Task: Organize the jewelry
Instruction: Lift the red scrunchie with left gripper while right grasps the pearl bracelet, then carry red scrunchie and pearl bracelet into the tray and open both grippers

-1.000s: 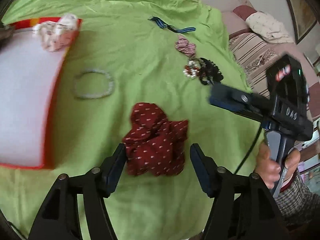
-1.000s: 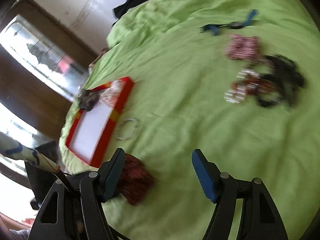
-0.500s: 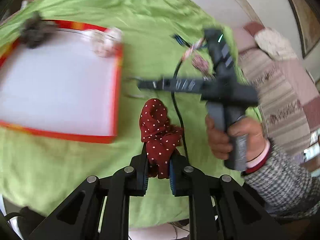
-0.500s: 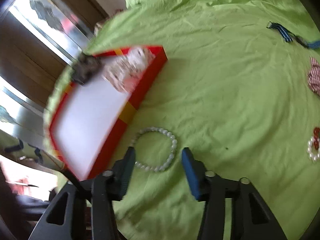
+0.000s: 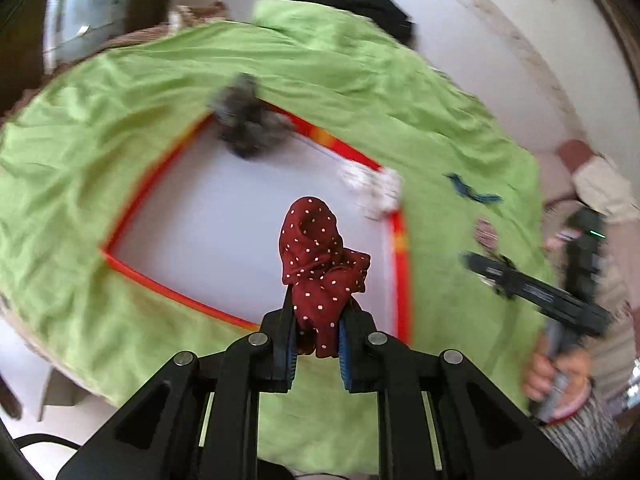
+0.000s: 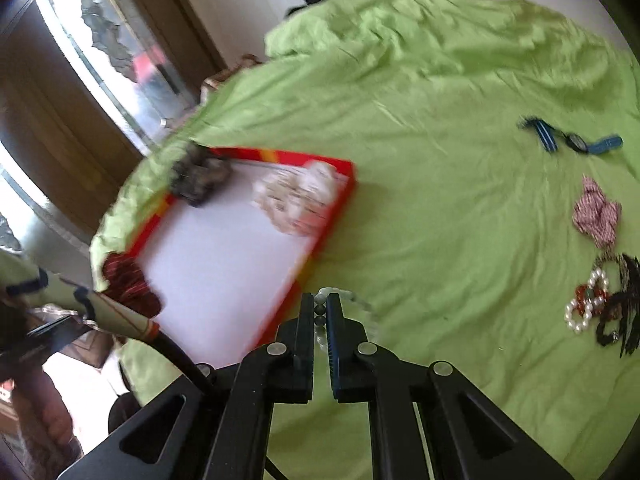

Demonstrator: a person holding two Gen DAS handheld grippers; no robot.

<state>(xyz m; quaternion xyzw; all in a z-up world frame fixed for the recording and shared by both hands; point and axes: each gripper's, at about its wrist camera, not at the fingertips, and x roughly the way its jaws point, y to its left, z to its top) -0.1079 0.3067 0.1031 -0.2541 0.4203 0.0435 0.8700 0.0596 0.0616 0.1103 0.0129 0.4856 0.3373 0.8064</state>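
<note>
Left gripper [image 5: 316,332]: jaws drawn narrow and clamped on the dark red dotted scrunchie [image 5: 320,256]. The cloth rises out from between the pads and stands over the near right part of the red-rimmed tray [image 5: 176,296], clear of its white floor.

Right gripper [image 6: 320,320]: jaws drawn in tight on the pale bead bracelet [image 6: 362,304]. A few beads sit pinched between the pads; the rest of the loop trails to the right of the fingers. The grip sits just beside the tray's near right rim, outside it, over the green bedsheet [image 6: 440,200].

Tray contents: a dark grey scrunchie [image 5: 244,128] on the far corner, a pale patterned scrunchie [image 6: 300,196] at the far right corner. Both are blurred.

Loose items on the sheet, well to the right of the tray: a blue strap [image 6: 560,140] farthest, a pink patterned scrunchie [image 6: 596,216] nearer, then a cluster of pearl and red beads [image 6: 586,308] touching a black piece [image 6: 620,312].
</note>
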